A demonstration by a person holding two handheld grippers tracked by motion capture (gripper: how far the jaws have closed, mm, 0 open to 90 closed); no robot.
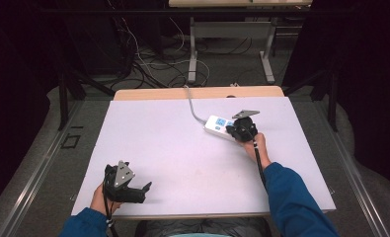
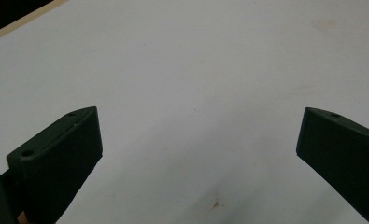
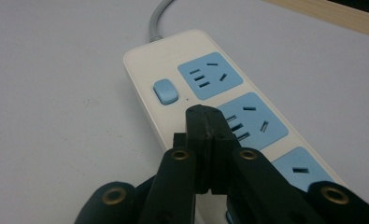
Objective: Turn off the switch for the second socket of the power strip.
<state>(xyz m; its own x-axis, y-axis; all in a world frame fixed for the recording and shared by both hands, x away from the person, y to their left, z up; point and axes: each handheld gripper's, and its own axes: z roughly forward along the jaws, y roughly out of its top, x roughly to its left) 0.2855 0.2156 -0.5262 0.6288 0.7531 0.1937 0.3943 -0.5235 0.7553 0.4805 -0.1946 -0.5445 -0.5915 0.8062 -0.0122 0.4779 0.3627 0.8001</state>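
Note:
A white power strip (image 1: 217, 125) with blue socket faces lies right of the table's middle, its grey cable (image 1: 192, 106) running to the far edge. My right gripper (image 1: 241, 129) hovers over it. In the right gripper view the jaws are pressed together, empty, with the gripper (image 3: 209, 122) just short of the blue switch (image 3: 166, 91) and beside a blue socket (image 3: 252, 120). My left gripper (image 1: 144, 190) rests near the table's front left edge. Its fingers (image 2: 63, 156) stand wide apart over bare tabletop.
The white tabletop (image 1: 163, 148) has a wooden strip (image 1: 148, 94) along its far edge. Beyond it, on the floor, stand metal table legs (image 1: 192, 54) and tangled cables (image 1: 143, 64). Dark curtains flank both sides.

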